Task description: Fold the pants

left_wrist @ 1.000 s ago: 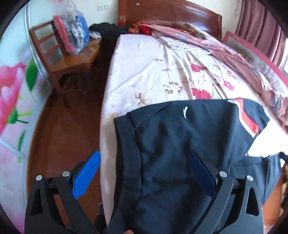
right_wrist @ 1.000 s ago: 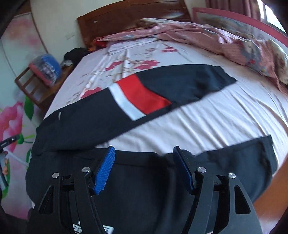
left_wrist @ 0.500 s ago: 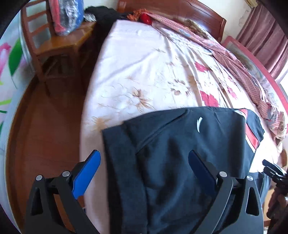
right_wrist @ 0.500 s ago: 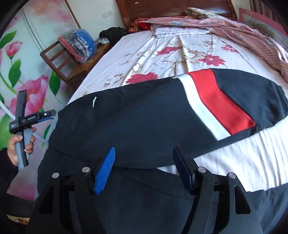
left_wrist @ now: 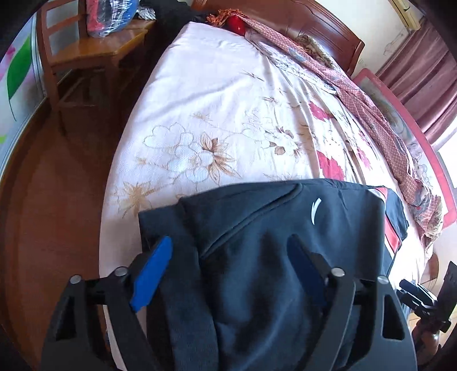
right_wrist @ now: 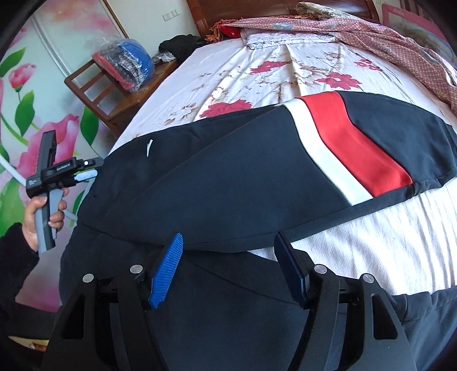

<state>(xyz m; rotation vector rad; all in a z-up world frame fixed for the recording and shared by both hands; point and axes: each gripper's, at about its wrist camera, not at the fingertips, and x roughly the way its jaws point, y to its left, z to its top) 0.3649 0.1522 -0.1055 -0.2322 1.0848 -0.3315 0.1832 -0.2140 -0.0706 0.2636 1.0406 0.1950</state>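
A: Our bed has slid toward six o'clock; the pants lie across its near edge.

B: Our left gripper has narrowed over the waistband, gripping nothing; our right gripper stays wide.

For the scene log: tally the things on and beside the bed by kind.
Pants: 1
Patterned quilt: 1
Red pillow: 1
Wooden chair: 1
Plastic bag of clothes: 1
Dark clothes pile: 1
Total: 6
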